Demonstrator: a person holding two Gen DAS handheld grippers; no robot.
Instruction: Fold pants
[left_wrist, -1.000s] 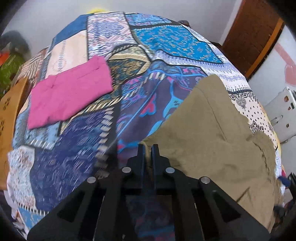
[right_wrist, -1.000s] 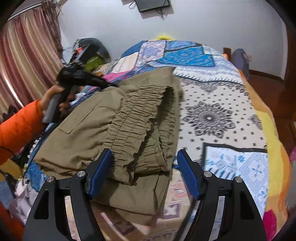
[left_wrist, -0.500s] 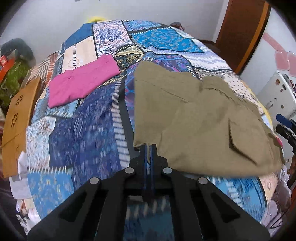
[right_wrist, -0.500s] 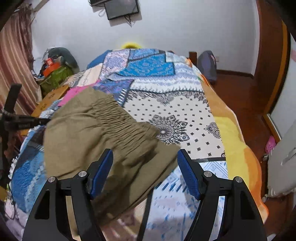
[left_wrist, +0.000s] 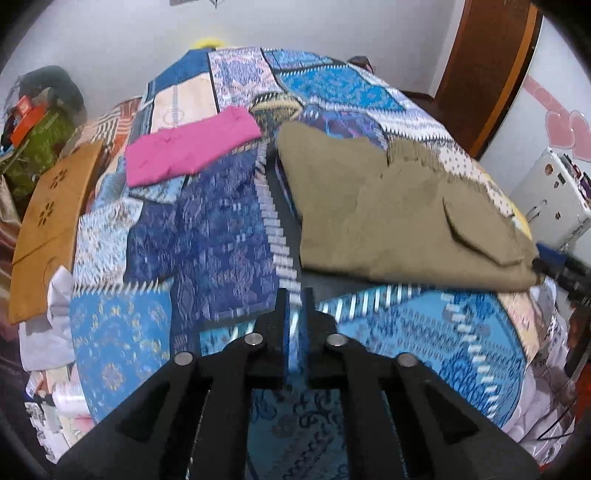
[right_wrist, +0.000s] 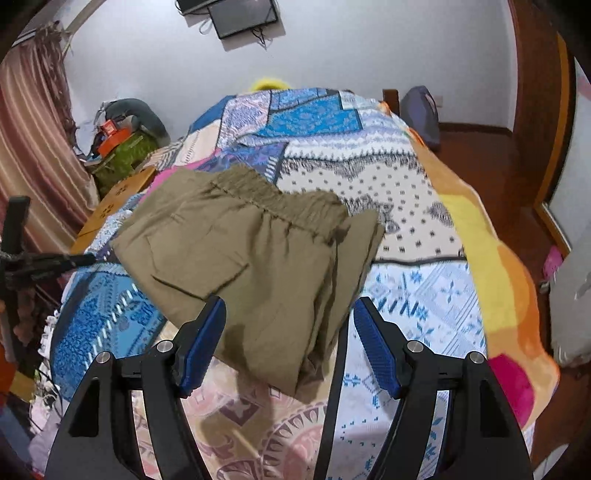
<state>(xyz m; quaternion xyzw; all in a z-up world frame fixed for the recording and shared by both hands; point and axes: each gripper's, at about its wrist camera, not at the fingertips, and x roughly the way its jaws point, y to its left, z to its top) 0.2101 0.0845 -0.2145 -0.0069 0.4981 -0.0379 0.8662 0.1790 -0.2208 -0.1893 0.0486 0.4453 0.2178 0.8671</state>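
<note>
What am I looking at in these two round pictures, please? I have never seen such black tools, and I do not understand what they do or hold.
There is no robot here. A person holds one black two-finger gripper in each hand, and a fisheye camera on each gripper looks forward along its fingers, so the pictures look round and bent.

One picture comes from the left gripper. Its fingers stand almost together, with only a narrow gap, and they grip nothing. The other comes from the right gripper. Its blue-padded fingers are wide apart and also hold nothing.

Both look over a bed with a colourful patchwork bedspread. On it lie the folded olive-brown pants with an elastic waistband, and farther back a folded pink garment. The pants lie free on the bedspread, touched by neither gripper.
</note>
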